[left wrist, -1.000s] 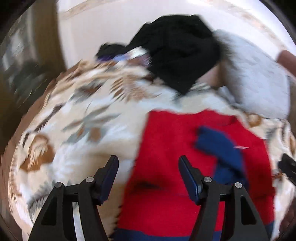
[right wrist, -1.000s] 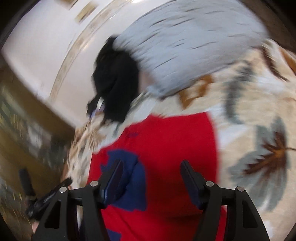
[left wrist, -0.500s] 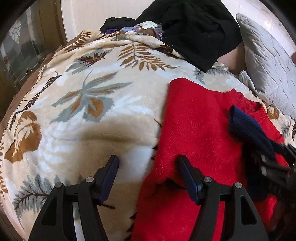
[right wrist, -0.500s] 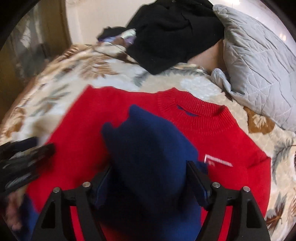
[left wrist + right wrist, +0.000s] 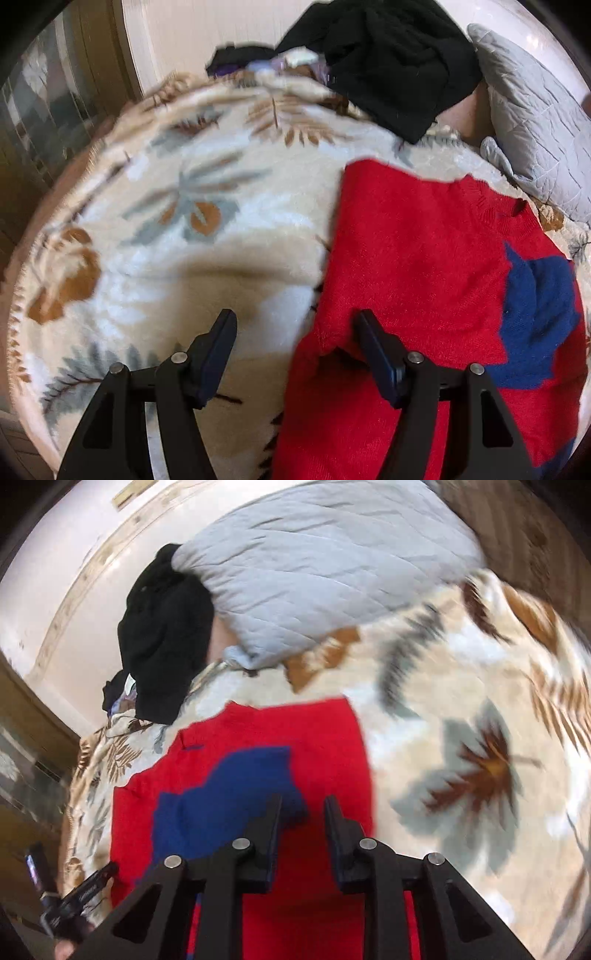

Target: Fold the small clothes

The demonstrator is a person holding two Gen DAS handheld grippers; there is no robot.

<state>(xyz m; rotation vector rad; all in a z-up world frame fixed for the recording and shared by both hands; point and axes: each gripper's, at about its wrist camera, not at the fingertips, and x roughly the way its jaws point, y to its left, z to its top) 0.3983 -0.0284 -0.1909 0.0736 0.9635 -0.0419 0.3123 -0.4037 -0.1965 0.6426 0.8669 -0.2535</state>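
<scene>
A red sweater [image 5: 413,258] [image 5: 321,738] lies flat on a leaf-patterned blanket [image 5: 184,221]. Its navy sleeve [image 5: 535,306] [image 5: 221,794] is folded across the red front. My left gripper [image 5: 295,321] is open and straddles the sweater's left edge: one finger rests over the red knit, the other over the blanket. My right gripper [image 5: 303,803] hovers low over the sweater just right of the navy sleeve. Its jaws are closing to a narrow gap, with nothing between them. The left gripper [image 5: 85,890] also shows at the lower left of the right wrist view.
A heap of black clothes [image 5: 388,55] [image 5: 166,627] sits at the head of the bed beside a grey quilted pillow [image 5: 535,122] [image 5: 314,572]. The wall runs behind them. A wooden and glass door [image 5: 55,110] stands past the blanket's left edge.
Half a second ago the navy sleeve was between the right gripper's jaws. Now it lies flat on the sweater, and the right gripper has pulled away with its jaws narrowed. The left gripper sank slightly.
</scene>
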